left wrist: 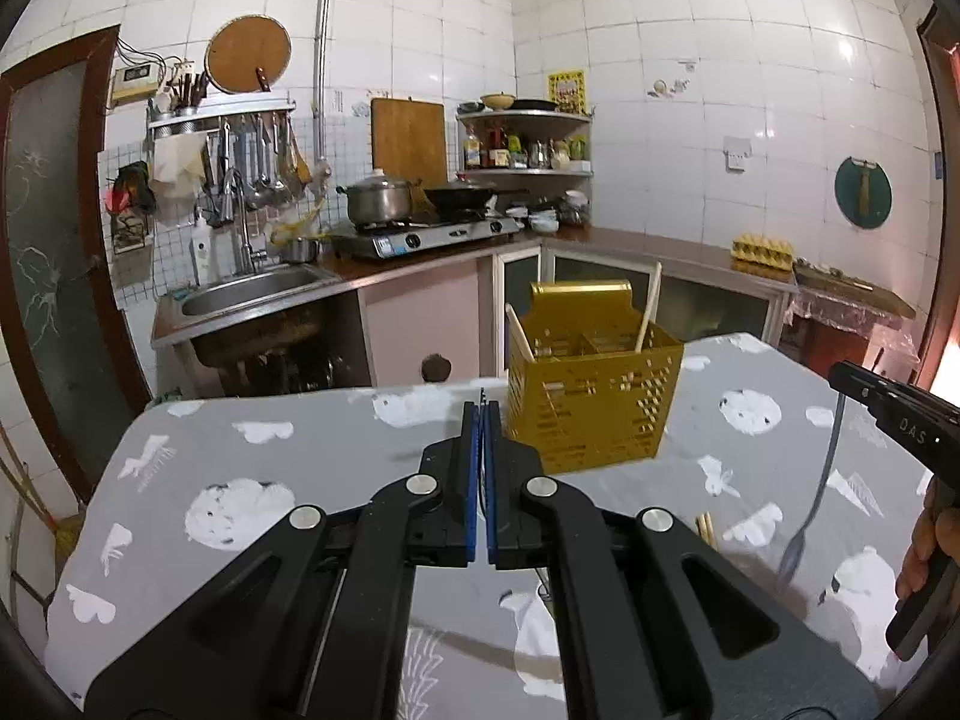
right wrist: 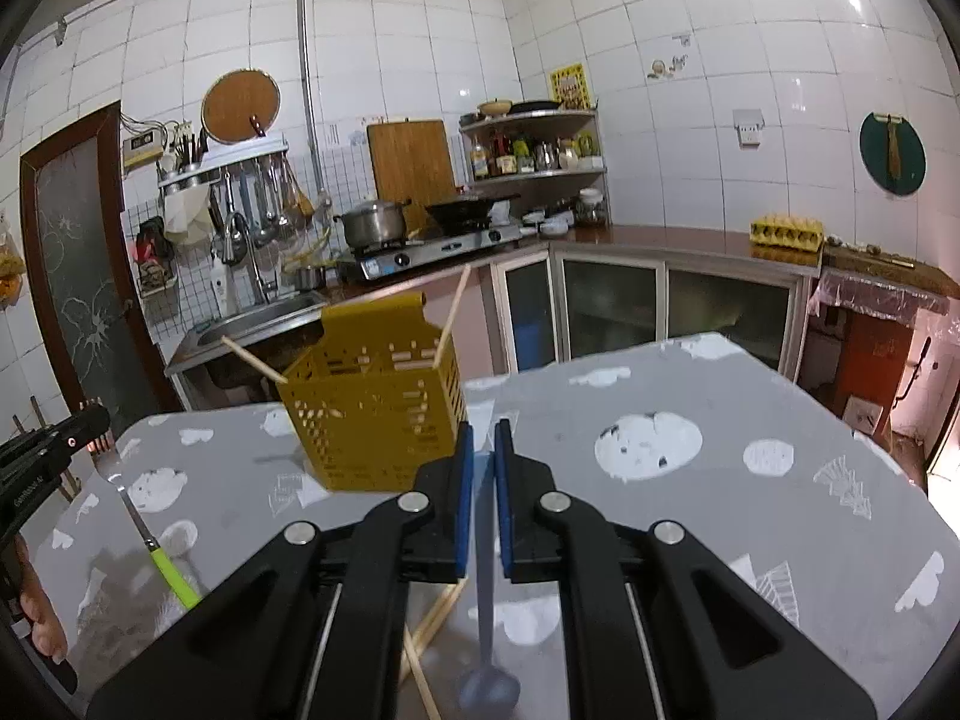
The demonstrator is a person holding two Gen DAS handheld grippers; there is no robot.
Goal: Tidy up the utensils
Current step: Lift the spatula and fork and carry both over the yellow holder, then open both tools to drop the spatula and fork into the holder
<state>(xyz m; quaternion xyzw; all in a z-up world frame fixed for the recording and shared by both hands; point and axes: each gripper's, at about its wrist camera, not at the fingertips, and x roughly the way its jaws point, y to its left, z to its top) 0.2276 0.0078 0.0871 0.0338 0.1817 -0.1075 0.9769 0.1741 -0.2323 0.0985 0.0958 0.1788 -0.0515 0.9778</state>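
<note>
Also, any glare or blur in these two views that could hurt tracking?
Left wrist view: glare spots on the glossy white wall tiles, pink blow-out at the right edge, the grey plastic spoon smeared. Right wrist view: spoon bowl and the green-handled utensil soft, perforated yellow utensil basket sharp. Both: fisheye bending, dark corners.

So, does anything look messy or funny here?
A little. The two leaning chopsticks in the yellow basket tip opposite ways from separate corners instead of standing together. The loose chopsticks lie on the table, not put away yet. Nothing looks spilled or broken.
</note>
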